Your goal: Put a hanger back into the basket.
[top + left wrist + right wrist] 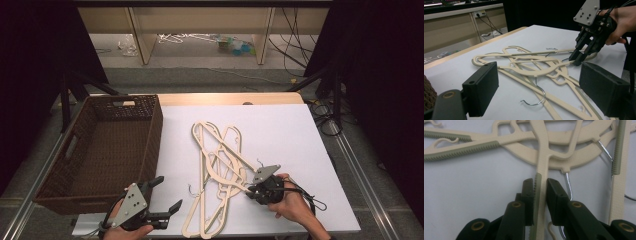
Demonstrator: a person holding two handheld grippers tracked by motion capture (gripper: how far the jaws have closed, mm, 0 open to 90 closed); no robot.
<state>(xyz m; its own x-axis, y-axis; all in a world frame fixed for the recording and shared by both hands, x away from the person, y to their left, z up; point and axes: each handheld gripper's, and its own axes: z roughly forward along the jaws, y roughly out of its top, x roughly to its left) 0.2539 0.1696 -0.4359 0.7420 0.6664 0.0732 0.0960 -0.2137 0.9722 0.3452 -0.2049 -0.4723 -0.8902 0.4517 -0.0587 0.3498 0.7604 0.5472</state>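
Note:
Several cream plastic hangers (220, 165) with metal hooks lie tangled on the white table (290, 130). At the pile's right side, my right gripper (248, 189) is shut on one hanger's arm. In the right gripper view the two jaws (540, 182) pinch that cream arm (541, 157) at its ribbed green strip, beside a metal hook (569, 187). My left gripper (169, 192) stands open near the table's front edge, left of the pile, with nothing between its jaws. The left gripper view looks across the hangers (534, 65) toward the right gripper (577, 60).
A dark brown wicker basket (155, 135) stands at the table's left side, with nothing inside it. The table's far half is bare white surface. Beyond the table are shelving legs, cables and floor clutter.

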